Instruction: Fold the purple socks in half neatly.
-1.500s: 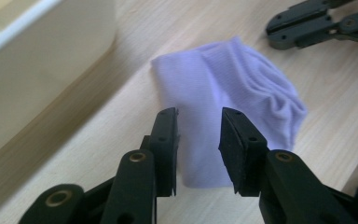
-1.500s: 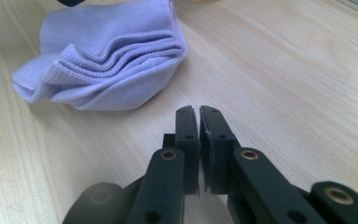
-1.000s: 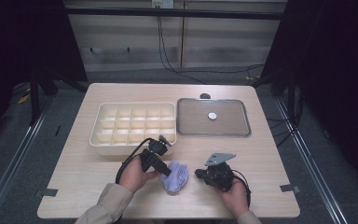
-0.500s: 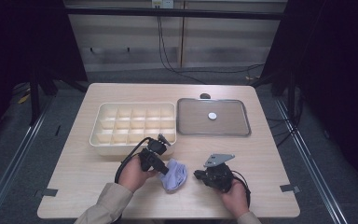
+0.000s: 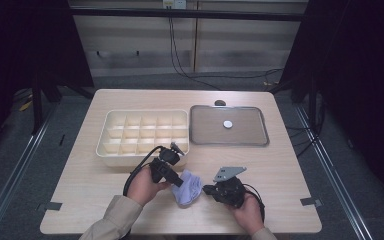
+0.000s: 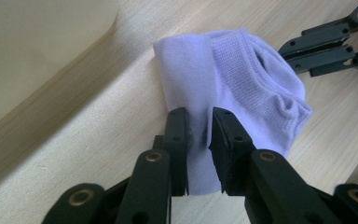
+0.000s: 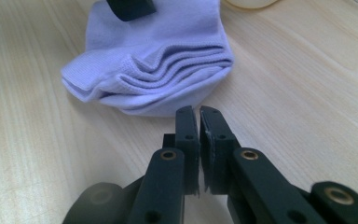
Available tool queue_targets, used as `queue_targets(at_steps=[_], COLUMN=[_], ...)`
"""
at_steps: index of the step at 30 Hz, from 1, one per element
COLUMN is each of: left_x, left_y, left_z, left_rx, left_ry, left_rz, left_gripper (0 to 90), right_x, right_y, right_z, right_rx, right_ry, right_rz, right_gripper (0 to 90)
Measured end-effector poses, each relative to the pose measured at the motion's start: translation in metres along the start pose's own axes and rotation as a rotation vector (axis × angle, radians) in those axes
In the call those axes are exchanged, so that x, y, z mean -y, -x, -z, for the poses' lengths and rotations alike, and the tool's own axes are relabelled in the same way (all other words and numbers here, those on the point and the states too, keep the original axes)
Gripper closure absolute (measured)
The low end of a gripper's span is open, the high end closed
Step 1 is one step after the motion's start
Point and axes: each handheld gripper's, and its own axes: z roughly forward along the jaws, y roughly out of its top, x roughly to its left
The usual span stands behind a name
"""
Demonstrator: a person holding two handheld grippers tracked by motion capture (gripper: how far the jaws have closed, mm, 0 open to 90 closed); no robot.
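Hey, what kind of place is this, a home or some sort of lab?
Probably a lab or recording setup, not a home: a bare wooden table ringed by dark curtains, cables trailing across the floor, and hand-held tongs, the left gripper pinching a lilac sock.

Sock [image 5: 188, 186] between tools; divided box [image 5: 144, 133] behind, tray [image 5: 228, 140] right.

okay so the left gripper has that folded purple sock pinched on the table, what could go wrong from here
The left gripper pinches only one edge of the folded sock, so lifting may let the folds fall open. The right gripper sits shut just short of the sock, giving no support. The divided box stands close behind, so a swinging sock might snag its rim.
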Motion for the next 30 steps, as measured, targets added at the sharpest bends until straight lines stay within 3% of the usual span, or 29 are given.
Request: queue_targets(at_steps=[10, 13, 18, 22, 24, 26, 30], left_x=[0.001, 0.001, 0.0, -0.001, 0.0, 0.001, 0.007], left_y=[-0.005, -0.005, -0.002, -0.001, -0.004, -0.005, -0.012], left_z=[0.003, 0.002, 0.005, 0.005, 0.004, 0.005, 0.004], left_rx=[0.0, 0.003, 0.003, -0.001, -0.006, -0.024, -0.017], left_ry=[0.019, 0.002, 0.006, 0.008, 0.012, 0.012, 0.011], left_rz=[0.019, 0.007, 0.0, 0.007, 0.02, 0.026, 0.052], left_gripper=[75.0, 83.8, 90.0, 89.8, 75.4, 71.0, 70.7], right_x=[-0.001, -0.001, -0.002, -0.003, -0.003, -0.003, -0.002], right_y=[-0.003, -0.004, -0.005, -0.007, -0.008, -0.008, -0.007], right_z=[-0.002, -0.002, -0.002, -0.005, -0.006, -0.006, -0.006], right_rx=[-0.011, -0.013, -0.018, -0.02, -0.022, -0.021, -0.026], right_ry=[-0.006, -0.006, -0.009, -0.014, -0.016, -0.016, -0.018], right_rz=[0.018, 0.018, 0.025, 0.028, 0.03, 0.034, 0.029], right_gripper=[86.1, 86.1, 86.3, 86.3, 86.2, 86.3, 86.3])
